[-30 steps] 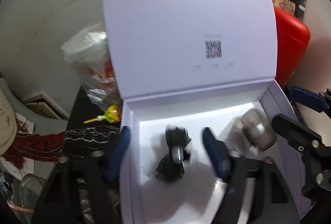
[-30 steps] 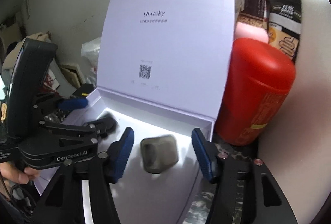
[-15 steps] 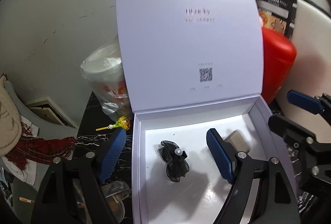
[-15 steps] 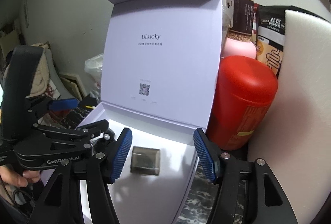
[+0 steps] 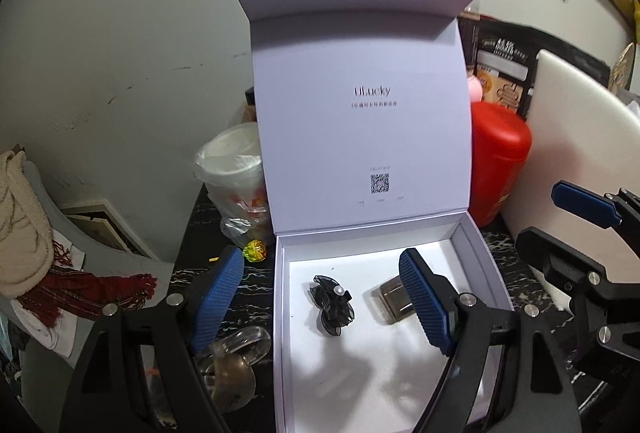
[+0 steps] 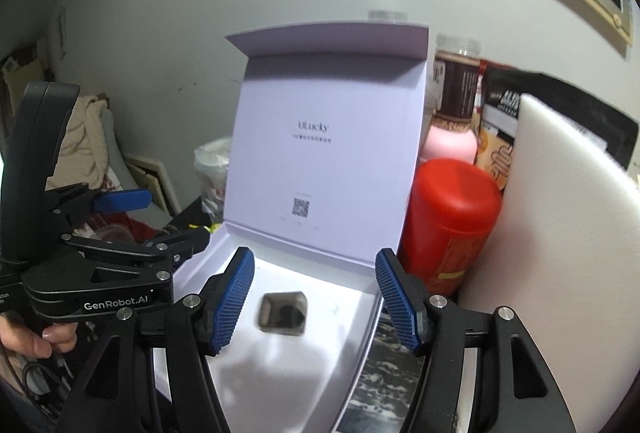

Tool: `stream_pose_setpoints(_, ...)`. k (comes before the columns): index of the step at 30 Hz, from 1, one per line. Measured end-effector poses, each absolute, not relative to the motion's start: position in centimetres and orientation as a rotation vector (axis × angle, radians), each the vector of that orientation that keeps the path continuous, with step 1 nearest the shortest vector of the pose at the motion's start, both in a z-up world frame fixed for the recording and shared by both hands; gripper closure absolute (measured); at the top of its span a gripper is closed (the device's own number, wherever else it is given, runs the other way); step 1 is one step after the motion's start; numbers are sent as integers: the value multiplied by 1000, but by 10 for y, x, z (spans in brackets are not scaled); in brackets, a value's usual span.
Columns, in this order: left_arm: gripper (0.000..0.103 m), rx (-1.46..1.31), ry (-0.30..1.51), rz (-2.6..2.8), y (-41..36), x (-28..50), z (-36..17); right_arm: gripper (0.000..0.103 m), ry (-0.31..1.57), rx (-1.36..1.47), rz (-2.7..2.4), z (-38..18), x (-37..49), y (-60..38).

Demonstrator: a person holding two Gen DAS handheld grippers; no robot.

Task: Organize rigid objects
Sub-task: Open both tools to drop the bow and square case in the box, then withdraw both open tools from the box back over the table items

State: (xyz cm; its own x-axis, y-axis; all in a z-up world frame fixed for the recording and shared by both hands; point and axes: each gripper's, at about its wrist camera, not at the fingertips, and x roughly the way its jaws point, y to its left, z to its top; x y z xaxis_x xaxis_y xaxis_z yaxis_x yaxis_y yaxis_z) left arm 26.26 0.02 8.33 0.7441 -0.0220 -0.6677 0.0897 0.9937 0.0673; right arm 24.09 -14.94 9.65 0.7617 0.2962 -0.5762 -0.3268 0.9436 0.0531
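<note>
Box (image 5: 486, 261), lid up, holds a black hair clip (image 5: 332, 303) and grey cube (image 5: 390, 299) at frame centre; my left hand-held gripper (image 5: 322, 303) and right hand-held gripper (image 6: 314, 299), its jaws just widening, hang released above. I fear clipping the lid and toppling it shut.

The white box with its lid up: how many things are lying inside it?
2. In the white box, a black hair clip lies left of centre; a grey squarish block lies to its right. The near end of the box is hidden by the grippers.
</note>
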Motion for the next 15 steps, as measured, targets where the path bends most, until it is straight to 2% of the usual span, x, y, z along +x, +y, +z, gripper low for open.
stream_pose_setpoints(15,23,81,665,-60,7,204,122,37,552,-72,335,137,186,-148)
